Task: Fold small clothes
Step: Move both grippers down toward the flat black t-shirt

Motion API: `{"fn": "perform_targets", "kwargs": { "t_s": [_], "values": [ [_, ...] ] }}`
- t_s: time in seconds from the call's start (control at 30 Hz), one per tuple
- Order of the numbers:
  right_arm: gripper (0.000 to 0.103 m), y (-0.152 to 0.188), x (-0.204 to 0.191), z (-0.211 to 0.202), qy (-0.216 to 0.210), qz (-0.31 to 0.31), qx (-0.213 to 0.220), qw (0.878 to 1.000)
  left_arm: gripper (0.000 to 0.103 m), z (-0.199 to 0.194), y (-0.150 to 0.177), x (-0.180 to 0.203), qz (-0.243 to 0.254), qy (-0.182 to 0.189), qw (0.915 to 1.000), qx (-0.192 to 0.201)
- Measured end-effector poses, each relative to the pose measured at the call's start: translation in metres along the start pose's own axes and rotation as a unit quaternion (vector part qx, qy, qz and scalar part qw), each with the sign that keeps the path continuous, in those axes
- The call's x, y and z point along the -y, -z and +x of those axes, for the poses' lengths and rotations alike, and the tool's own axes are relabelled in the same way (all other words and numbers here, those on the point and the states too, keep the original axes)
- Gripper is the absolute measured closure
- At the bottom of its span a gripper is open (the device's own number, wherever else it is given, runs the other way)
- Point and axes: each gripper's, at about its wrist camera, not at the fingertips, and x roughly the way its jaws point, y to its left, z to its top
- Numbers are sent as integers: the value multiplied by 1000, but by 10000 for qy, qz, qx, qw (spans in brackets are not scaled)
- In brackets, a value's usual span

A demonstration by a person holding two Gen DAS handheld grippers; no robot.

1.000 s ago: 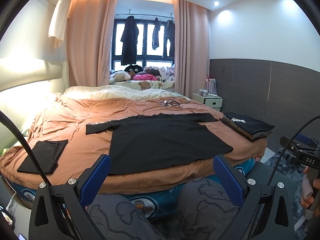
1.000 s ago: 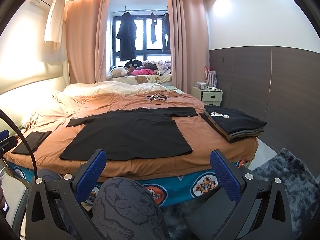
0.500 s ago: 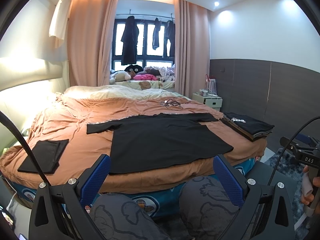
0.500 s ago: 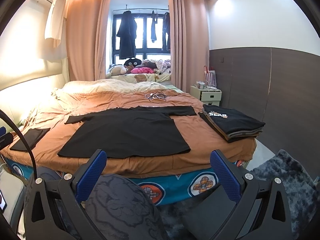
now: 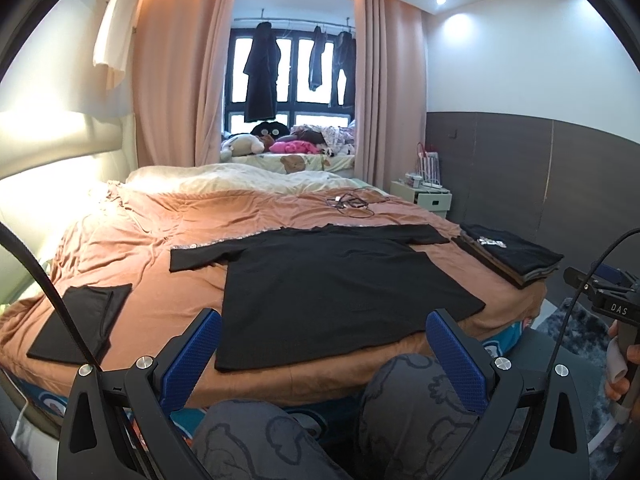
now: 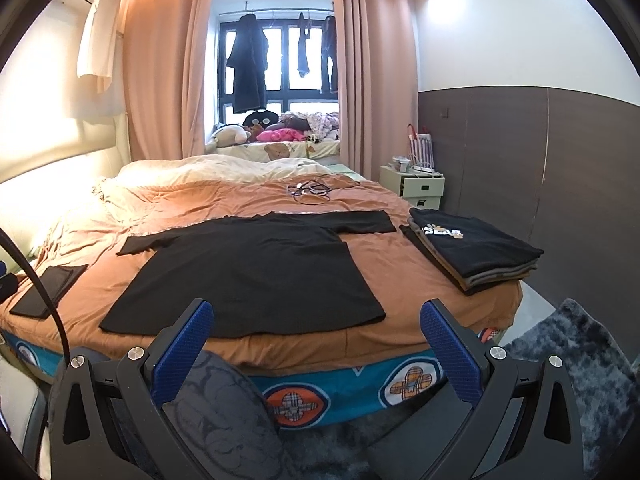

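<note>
A black T-shirt (image 5: 332, 292) (image 6: 252, 272) lies spread flat on the orange bed cover (image 5: 132, 248) (image 6: 404, 276), sleeves out, hem toward me. My left gripper (image 5: 322, 344) hangs open short of the bed's near edge, nothing between its blue pads. My right gripper (image 6: 316, 340) is open too, just short of the hem, holding nothing. A folded black garment (image 5: 80, 320) (image 6: 46, 288) rests at the bed's left. A stack of folded shirts (image 5: 512, 252) (image 6: 472, 248) sits at the right edge.
A person's knees in grey patterned trousers (image 5: 404, 404) (image 6: 216, 408) press against the bed's front. Tangled cables (image 5: 352, 202) (image 6: 310, 190) lie farther back on the cover. A white nightstand (image 6: 412, 186) stands right of the bed, a dark shaggy rug (image 6: 580, 344) on the floor.
Both grippers have crept slightly closer to the bed, so the T-shirt sits a little nearer in each view. Their jaws stay open and the clothes have not moved.
</note>
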Motion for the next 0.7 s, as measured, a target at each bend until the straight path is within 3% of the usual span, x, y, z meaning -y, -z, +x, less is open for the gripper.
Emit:
{"fn": "perform_targets", "kwargs": {
  "t_s": [0.7],
  "values": [
    [0,-57,-37,123,-140,34,-364,9992,1,134,-53,-80,-429,-97,9975,-556]
  ]
}}
